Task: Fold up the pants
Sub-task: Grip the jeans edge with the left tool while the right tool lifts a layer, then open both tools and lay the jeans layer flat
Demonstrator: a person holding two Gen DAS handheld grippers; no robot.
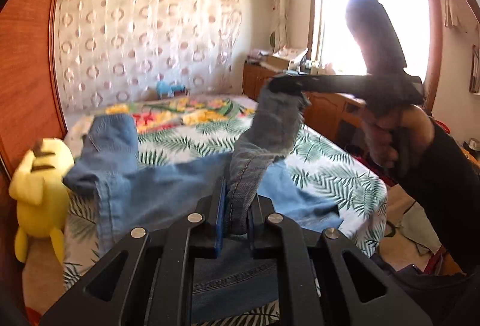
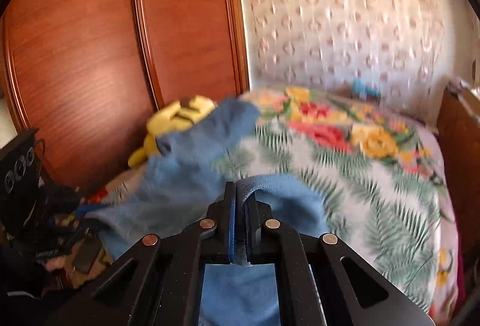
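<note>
The blue pants (image 1: 168, 188) lie partly spread on the bed (image 1: 330, 176), which has a cover with green leaves and bright flowers. The left claw (image 1: 237, 206) is squeezed tight on a seam of the pants, and that bit of cloth is pulled up off the bed. The right claw (image 1: 288, 86) shows in the left camera too, up above the bed, with a hand (image 1: 390, 137) around its handle, and it pinches another bit of the pants that hangs down from it. In the right camera the right claw (image 2: 240, 206) is shut tight on a fold of blue cloth. One pant leg stretches toward the far left corner of the bed. A yellow stuffed toy (image 1: 39, 188) sits at the left side of the bed, next to a brown wooden wardrobe (image 2: 105, 40). A small blue toy (image 1: 168, 89) sits at the far end of the bed.
</note>
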